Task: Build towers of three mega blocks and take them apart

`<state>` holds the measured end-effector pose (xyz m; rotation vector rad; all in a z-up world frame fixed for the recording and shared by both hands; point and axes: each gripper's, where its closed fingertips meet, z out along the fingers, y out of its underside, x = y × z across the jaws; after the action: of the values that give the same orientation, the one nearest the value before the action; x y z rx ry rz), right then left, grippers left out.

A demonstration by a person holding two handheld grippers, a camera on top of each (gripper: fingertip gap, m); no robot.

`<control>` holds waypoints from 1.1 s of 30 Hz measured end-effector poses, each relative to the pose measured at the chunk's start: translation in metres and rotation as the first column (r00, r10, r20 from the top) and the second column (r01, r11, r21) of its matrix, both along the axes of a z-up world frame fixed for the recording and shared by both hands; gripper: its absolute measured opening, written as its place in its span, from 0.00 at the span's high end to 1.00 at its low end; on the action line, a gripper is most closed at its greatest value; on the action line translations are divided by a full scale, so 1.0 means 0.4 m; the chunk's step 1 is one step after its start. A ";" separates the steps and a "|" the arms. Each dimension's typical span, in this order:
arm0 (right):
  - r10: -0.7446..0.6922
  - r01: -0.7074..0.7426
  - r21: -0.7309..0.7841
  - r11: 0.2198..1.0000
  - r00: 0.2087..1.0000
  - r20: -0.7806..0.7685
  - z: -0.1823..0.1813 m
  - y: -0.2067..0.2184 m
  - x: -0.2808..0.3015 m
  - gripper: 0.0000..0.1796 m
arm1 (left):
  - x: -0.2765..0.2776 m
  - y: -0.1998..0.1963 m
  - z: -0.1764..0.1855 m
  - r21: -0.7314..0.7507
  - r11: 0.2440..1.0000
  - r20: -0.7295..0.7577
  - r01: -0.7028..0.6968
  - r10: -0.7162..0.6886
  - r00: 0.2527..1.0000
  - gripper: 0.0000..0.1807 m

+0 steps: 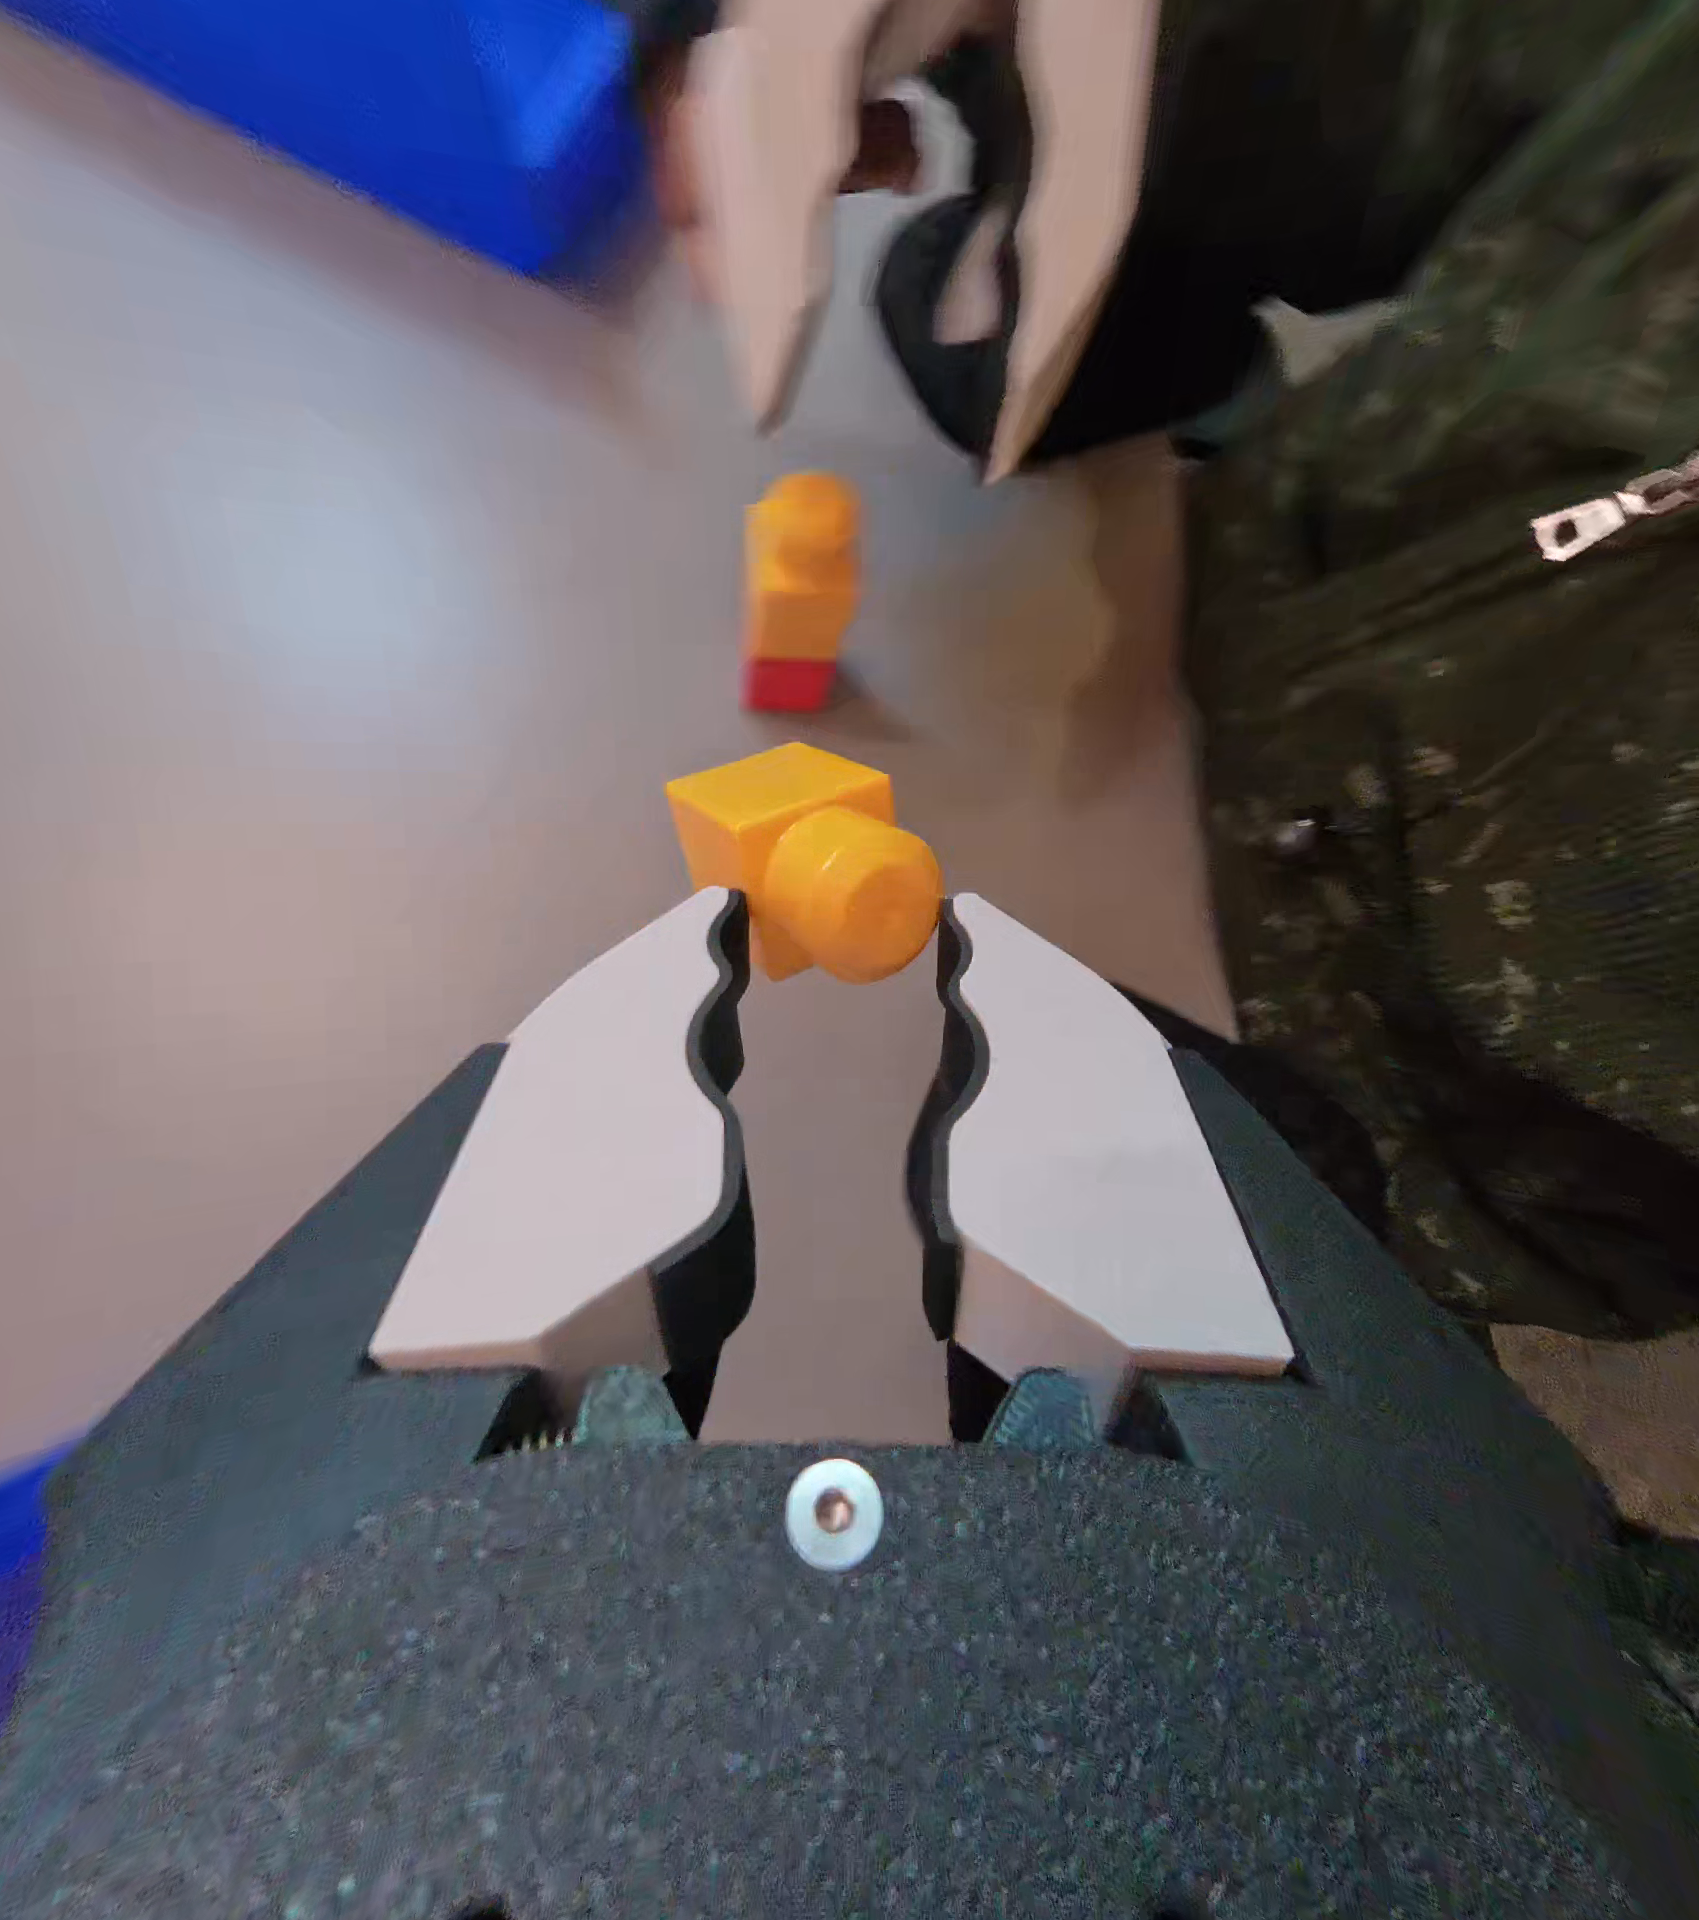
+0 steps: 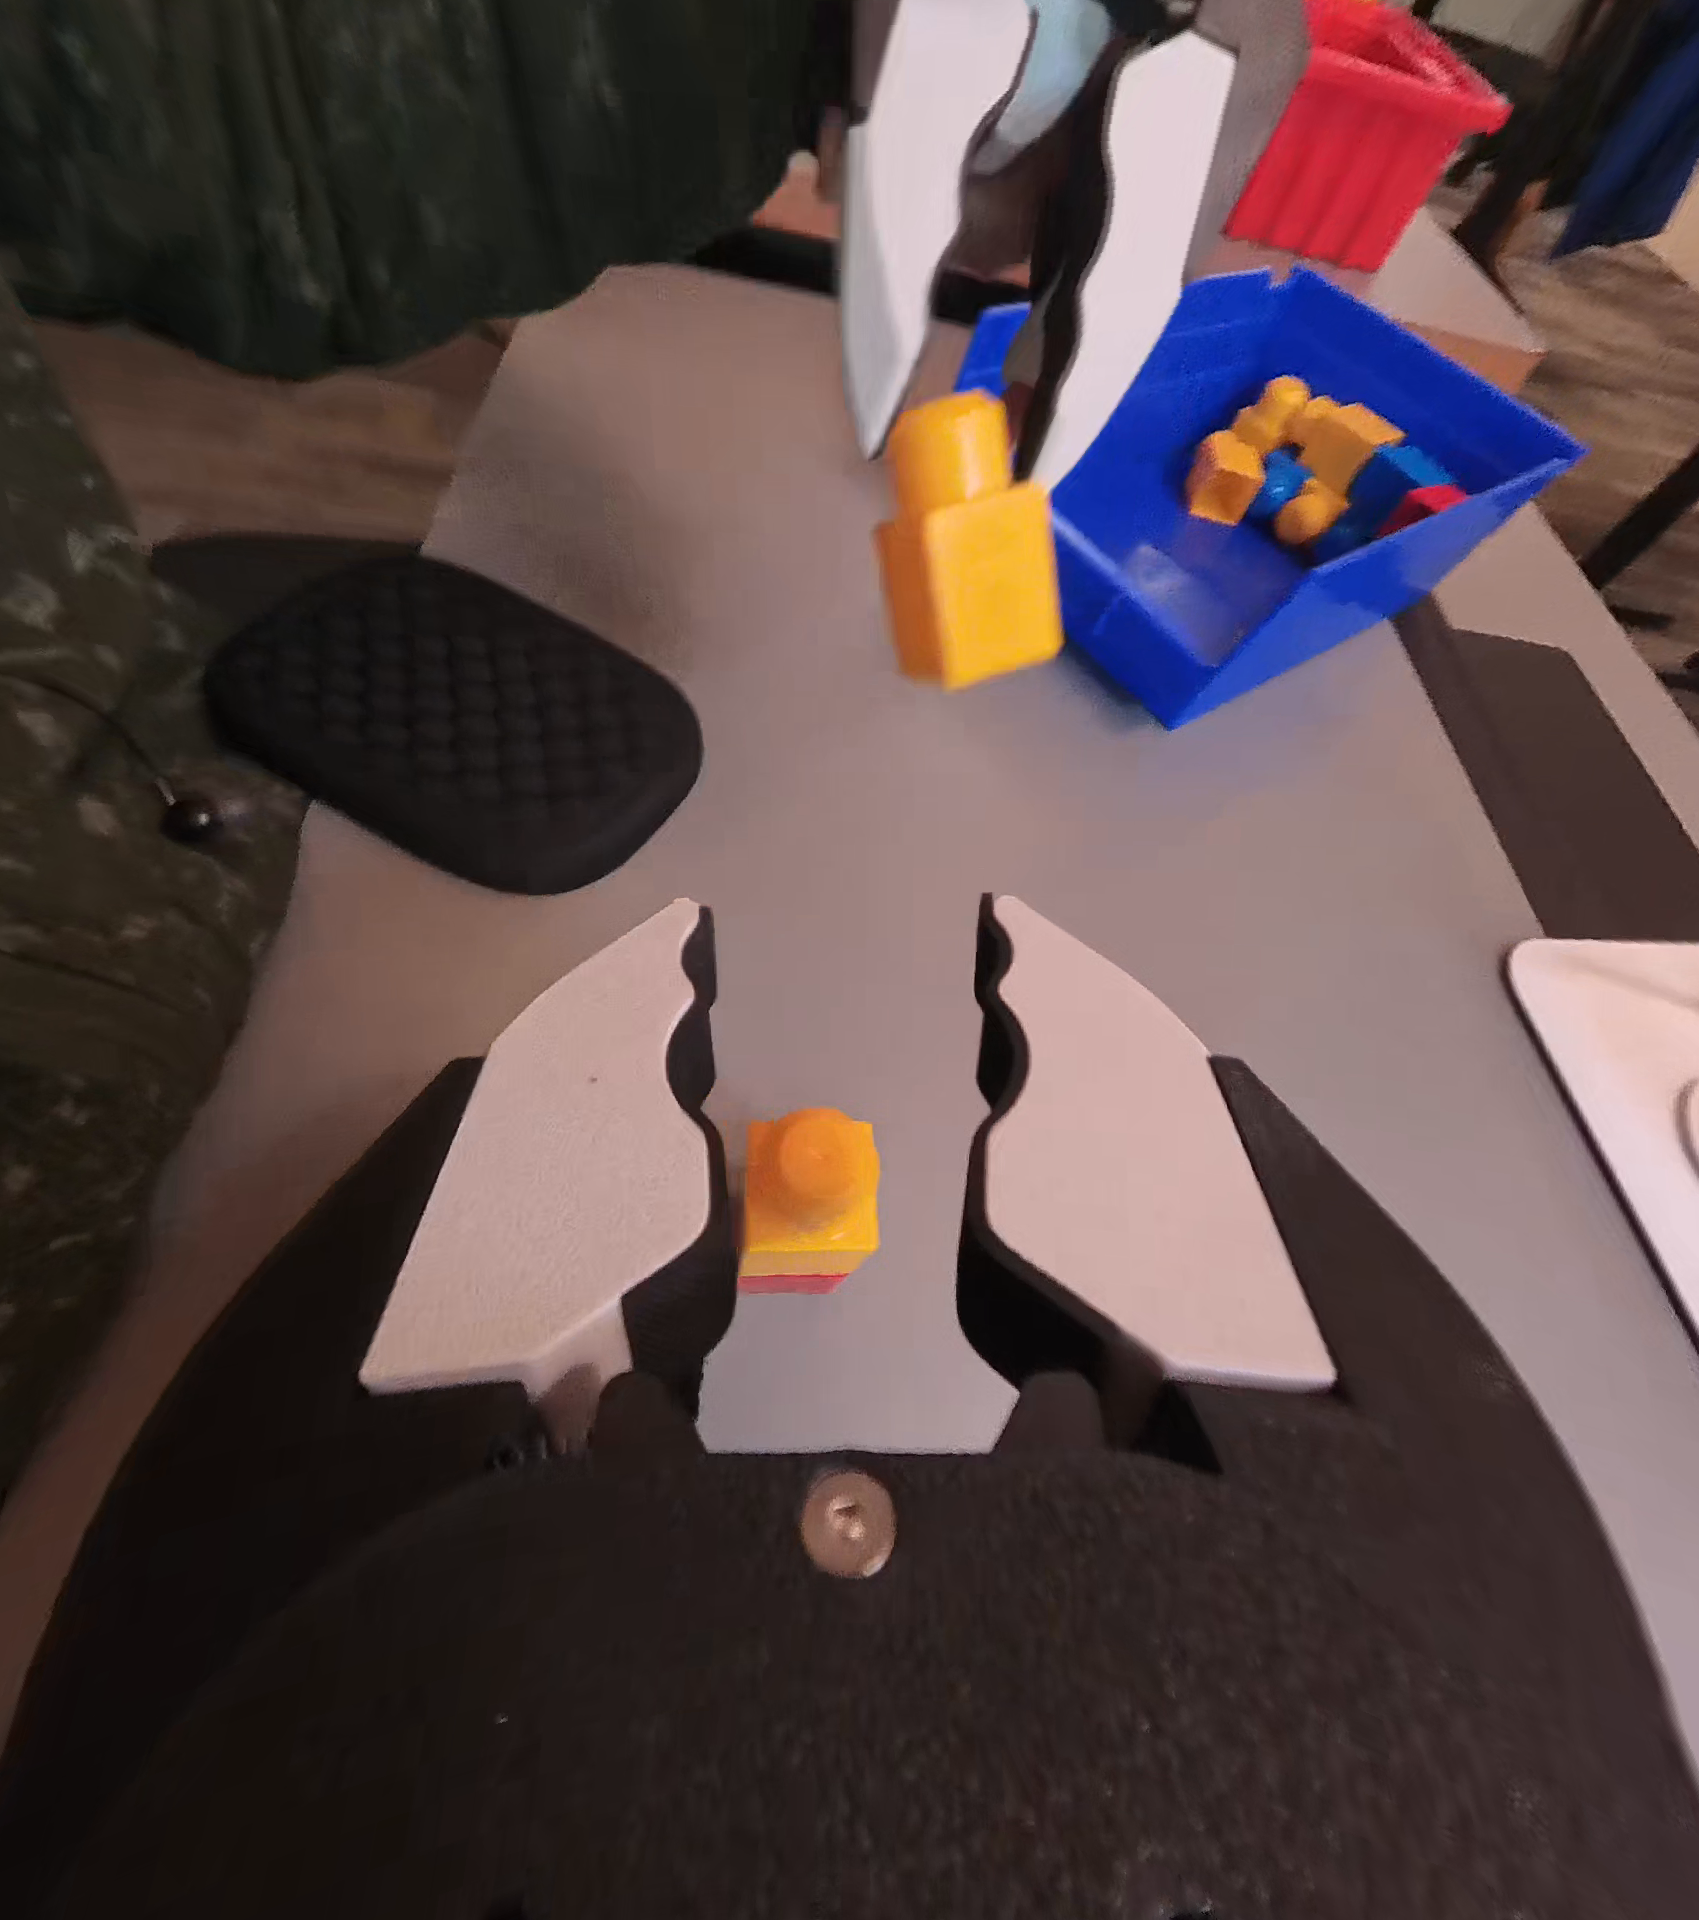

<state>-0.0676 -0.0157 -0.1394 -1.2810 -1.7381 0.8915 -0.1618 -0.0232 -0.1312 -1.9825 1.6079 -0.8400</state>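
The left claw is clamped on a single orange plastic mega block, pinched at the very tips of its two fingers, and the block rides lifted off the grey surface. The block is not upright in the grip: its round stud points back toward the claw's body and a little to the right, so its long axis runs roughly along the fingers rather than straight up and down.

Beyond it, farther along the same line, stands the short tower: an orange block pressed onto a red one, stud up, resting on the surface. From the right wrist view that same tower stands well down between the fingers of the right claw, which are spread apart and clamp nothing, though the left finger looks very close to it.

So the held block is well apart from the tower, near the blue plastic bin of loose blocks on the far side. I'd judge that, to make a third storey, it has to be carried across and turned until its stud faces up and its hollow end faces down over the tower's stud. The right claw is the nearer one and looks placed to steady the base.
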 end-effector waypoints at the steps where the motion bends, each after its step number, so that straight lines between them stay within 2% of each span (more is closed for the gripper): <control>1: 0.024 -0.025 0.012 1.000 1.000 0.019 -0.007 -0.017 -0.006 0.71 | 0.047 -0.033 -0.014 0.001 0.998 -0.013 0.059 -0.059 0.998 0.81; 5: 0.106 -0.110 0.031 0.994 0.988 0.111 -0.044 -0.084 -0.022 0.64 | 0.193 -0.088 -0.034 0.022 0.991 -0.017 0.135 -0.135 0.991 0.81; 6: 0.106 -0.114 0.048 0.992 0.985 0.139 -0.056 -0.089 -0.022 0.68 | 0.220 -0.092 -0.026 0.020 0.991 0.004 0.131 -0.131 0.991 0.81; 7: 0.111 -0.122 0.066 0.990 0.982 0.151 -0.061 -0.093 -0.020 0.79 | 0.238 -0.091 -0.019 0.022 0.993 0.012 0.119 -0.120 0.993 0.81; 8: 0.110 -0.122 0.079 0.989 0.984 0.140 -0.058 -0.093 -0.016 0.79 | 0.246 -0.087 -0.012 0.032 0.994 0.016 0.107 -0.108 0.994 0.82; 11: 0.077 -0.078 0.032 0.996 0.997 0.025 0.000 -0.062 0.012 0.79 | 0.271 -0.051 0.054 0.141 0.990 0.209 0.020 -0.050 0.977 0.83; 14: -0.034 0.029 -0.029 0.999 0.982 -0.185 0.093 0.010 0.050 0.79 | 0.270 0.013 0.067 0.243 0.959 0.385 -0.148 0.045 0.922 0.72; 17: -0.142 0.101 -0.129 0.987 0.918 -0.371 0.172 0.074 0.092 0.79 | 0.279 0.033 -0.064 0.203 0.961 0.346 -0.186 0.108 0.932 0.60; 20: -0.193 0.111 -0.191 0.975 0.850 -0.490 0.218 0.103 0.122 0.79 | 0.307 0.025 -0.215 0.142 0.973 0.260 -0.180 0.139 0.956 0.55; 22: -0.196 0.100 -0.206 0.973 0.830 -0.522 0.230 0.106 0.130 0.79 | 0.331 0.027 -0.275 0.148 0.969 0.232 -0.197 0.160 0.959 0.55; 26: -0.187 0.089 -0.207 0.974 0.830 -0.526 0.231 0.099 0.130 0.79 | 0.369 0.043 -0.317 0.211 0.954 0.206 -0.214 0.171 0.963 0.60; 27: -0.186 0.088 -0.205 0.975 0.830 -0.525 0.231 0.097 0.130 0.79 | 0.372 0.045 -0.329 0.231 0.951 0.182 -0.206 0.165 0.969 0.65; 28: -0.183 0.086 -0.205 0.975 0.832 -0.524 0.230 0.095 0.129 0.79 | 0.370 0.049 -0.337 0.265 0.943 0.158 -0.200 0.162 0.974 0.75; 29: -0.180 0.081 -0.207 0.975 0.833 -0.523 0.229 0.092 0.128 0.79 | 0.369 0.050 -0.336 0.291 0.938 0.152 -0.190 0.150 0.977 0.80; 33: -0.154 0.057 -0.209 0.976 0.861 -0.485 0.208 0.075 0.117 0.79 | 0.368 0.032 -0.281 0.238 0.952 0.210 -0.195 0.145 0.967 0.80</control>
<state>-0.0210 0.0141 -0.0561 -1.1200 -1.1848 1.2199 -0.0144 -0.0105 -0.2434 -1.7709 1.3404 -0.6919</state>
